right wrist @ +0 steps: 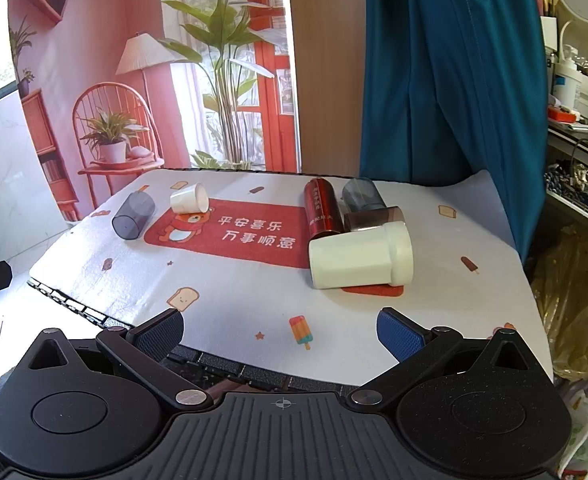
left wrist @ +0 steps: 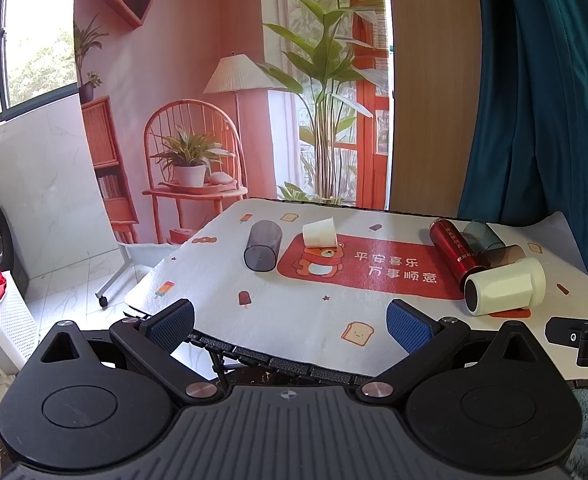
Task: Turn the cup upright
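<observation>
Table, cloth-covered, carries six vessels, all lying on their sides; none upright.

Cream cup: largest, nearest the front edge toward the right side, resting partly on a red coaster. Long axis runs roughly left to right; the dark end faces left in the left wrist view, the flanged end right. Judged rigid, light, smooth-walled and liable to roll; best taken across the mid-barrel.

Red flask: just behind it, axis front to back. Judged metal, heavier, slippery.

Brown tumbler and teal tumbler: crowded against the flask, toward the far right corner.

Grey tumbler: left side, well apart from the cluster, closed base toward the front-left.

White paper cup: smallest, beside it, mouth facing right. Judged soft, crushable.

Left claw and right claw: both spread wide, empty, at the front edge.
</observation>
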The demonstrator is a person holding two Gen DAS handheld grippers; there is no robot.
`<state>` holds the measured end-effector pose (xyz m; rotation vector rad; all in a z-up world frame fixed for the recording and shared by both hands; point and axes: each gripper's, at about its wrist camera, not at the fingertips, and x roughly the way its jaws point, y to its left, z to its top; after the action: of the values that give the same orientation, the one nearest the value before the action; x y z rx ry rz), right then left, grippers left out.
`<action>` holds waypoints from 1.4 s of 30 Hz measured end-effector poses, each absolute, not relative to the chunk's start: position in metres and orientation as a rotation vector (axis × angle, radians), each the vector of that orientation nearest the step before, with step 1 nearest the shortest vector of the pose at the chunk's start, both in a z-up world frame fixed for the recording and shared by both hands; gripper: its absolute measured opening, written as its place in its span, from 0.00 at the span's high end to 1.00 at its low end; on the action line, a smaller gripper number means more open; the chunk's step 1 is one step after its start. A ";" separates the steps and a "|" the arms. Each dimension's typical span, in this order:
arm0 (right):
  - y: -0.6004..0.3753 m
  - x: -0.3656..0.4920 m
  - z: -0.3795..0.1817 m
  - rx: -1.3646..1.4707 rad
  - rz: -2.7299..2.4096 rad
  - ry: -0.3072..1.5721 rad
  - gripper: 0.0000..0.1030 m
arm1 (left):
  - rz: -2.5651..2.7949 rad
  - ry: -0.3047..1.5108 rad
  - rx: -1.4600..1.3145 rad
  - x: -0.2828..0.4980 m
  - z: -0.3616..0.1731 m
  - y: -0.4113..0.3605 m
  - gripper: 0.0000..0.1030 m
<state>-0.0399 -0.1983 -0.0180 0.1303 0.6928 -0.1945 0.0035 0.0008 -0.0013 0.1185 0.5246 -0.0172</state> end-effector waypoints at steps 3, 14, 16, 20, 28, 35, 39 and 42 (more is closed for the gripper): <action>-0.198 -0.040 -0.018 0.130 -0.195 0.693 0.00 | -0.016 0.525 0.118 0.003 -0.002 0.001 0.00; -0.197 -0.040 -0.018 0.132 -0.195 0.696 0.00 | -0.016 0.529 0.117 0.004 -0.003 0.001 0.00; -0.197 -0.040 -0.018 0.132 -0.194 0.696 0.00 | -0.016 0.530 0.117 0.004 -0.003 0.001 0.00; -0.195 -0.042 -0.020 0.131 -0.197 0.697 0.00 | -0.015 0.533 0.115 0.005 -0.004 0.001 0.00; -0.194 -0.043 -0.020 0.138 -0.198 0.696 0.00 | -0.013 0.536 0.116 0.003 -0.002 0.002 0.00; -0.196 -0.040 -0.017 0.136 -0.197 0.703 0.00 | -0.014 0.540 0.109 0.004 -0.002 0.002 0.00; -0.197 -0.039 -0.016 0.138 -0.195 0.707 0.00 | -0.013 0.546 0.100 0.006 -0.002 0.003 0.00; -0.199 -0.036 -0.015 0.139 -0.190 0.713 0.00 | -0.013 0.547 0.101 0.007 -0.002 0.002 0.00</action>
<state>-0.0363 -0.1993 -0.0152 0.1389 0.7126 -0.1901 0.0066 0.0020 -0.0016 0.1008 0.5471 -0.0130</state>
